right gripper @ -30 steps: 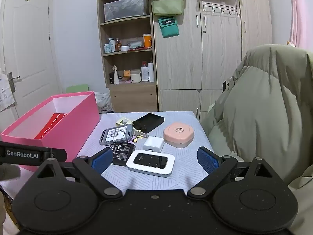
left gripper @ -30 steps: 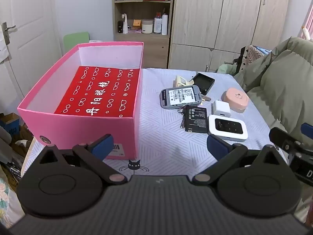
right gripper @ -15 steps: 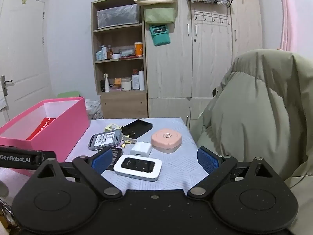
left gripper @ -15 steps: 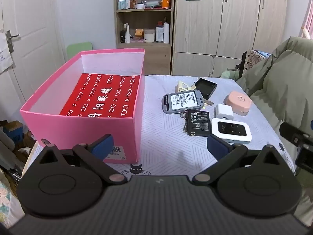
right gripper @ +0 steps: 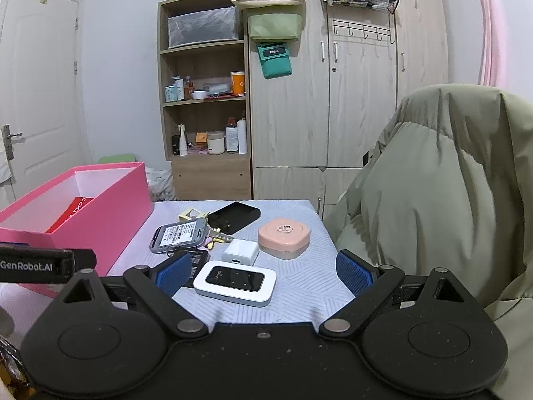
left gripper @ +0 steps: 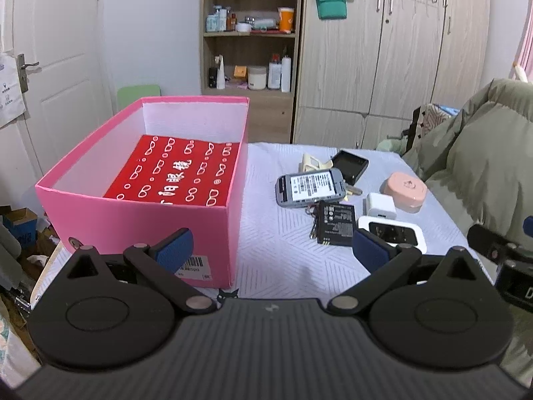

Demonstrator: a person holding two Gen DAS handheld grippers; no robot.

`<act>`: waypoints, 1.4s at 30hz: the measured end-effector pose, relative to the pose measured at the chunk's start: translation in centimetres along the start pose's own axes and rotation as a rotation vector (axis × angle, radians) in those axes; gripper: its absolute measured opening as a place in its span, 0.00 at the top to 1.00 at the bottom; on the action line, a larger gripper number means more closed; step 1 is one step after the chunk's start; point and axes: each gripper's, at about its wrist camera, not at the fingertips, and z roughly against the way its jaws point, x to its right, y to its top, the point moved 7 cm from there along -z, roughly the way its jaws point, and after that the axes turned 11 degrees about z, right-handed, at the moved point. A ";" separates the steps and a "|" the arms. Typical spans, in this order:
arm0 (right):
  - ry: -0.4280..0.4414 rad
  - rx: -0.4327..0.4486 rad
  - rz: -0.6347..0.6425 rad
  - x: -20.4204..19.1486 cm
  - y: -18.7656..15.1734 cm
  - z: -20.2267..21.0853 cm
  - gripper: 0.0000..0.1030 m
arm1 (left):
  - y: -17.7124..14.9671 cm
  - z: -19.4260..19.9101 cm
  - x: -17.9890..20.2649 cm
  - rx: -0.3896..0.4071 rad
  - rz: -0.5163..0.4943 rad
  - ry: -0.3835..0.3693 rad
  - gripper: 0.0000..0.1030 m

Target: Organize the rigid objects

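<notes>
An open pink box [left gripper: 140, 220] with a red patterned sheet [left gripper: 180, 176] inside stands on the left of the table; it also shows in the right wrist view [right gripper: 100, 220]. To its right lie a white pocket router [right gripper: 235, 281], a white charger cube [right gripper: 240, 252], a pink rounded case [right gripper: 283, 238], a grey phone [right gripper: 178, 235], a black battery [left gripper: 334, 222], a black tray [right gripper: 235, 216] and keys [left gripper: 312, 223]. My left gripper [left gripper: 271, 250] is open and empty before the box corner. My right gripper [right gripper: 263, 271] is open and empty, just short of the router.
The table has a pale patterned cloth [left gripper: 276, 233]. A green padded jacket [right gripper: 433, 183] hangs over a chair at the right edge. A wooden shelf [right gripper: 206, 106] and wardrobe [right gripper: 349, 100] stand behind. A door [left gripper: 50, 66] is at the left.
Both grippers have pulled back and lowered, so the table items sit lower and flatter in view. Nothing was taken hold of; the objects have not moved.
</notes>
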 end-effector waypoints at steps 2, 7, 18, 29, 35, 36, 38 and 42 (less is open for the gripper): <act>0.001 -0.001 0.003 0.0 0.0 0.0 0.07 | 0.0 0.1 0.1 0.004 -0.003 -0.002 0.00; -0.001 -0.005 0.003 -0.1 -0.1 -0.1 0.07 | -0.3 -0.2 0.2 -0.011 -0.011 0.008 0.00; -0.001 -0.010 0.004 -0.2 -0.4 -0.1 0.07 | -0.8 -0.2 0.5 -0.037 -0.028 0.007 0.00; -0.003 -0.011 0.004 -0.2 -0.4 -0.1 0.07 | -0.8 0.0 0.6 -0.040 -0.032 0.007 0.00; -0.001 -0.013 0.006 -0.3 -0.6 -0.1 0.07 | -1.0 -0.1 0.5 -0.046 -0.033 0.009 0.00; 0.000 -0.014 0.006 -0.3 -0.6 -0.1 0.07 | -1.0 -0.1 0.5 -0.046 -0.033 0.010 0.00; 0.001 -0.014 0.007 -0.3 -0.6 -0.1 0.07 | -1.0 -0.1 0.5 -0.046 -0.034 0.009 0.00; 0.003 -0.014 0.012 -0.4 -0.5 -0.1 0.07 | -1.0 -0.1 0.5 -0.046 -0.033 0.009 0.00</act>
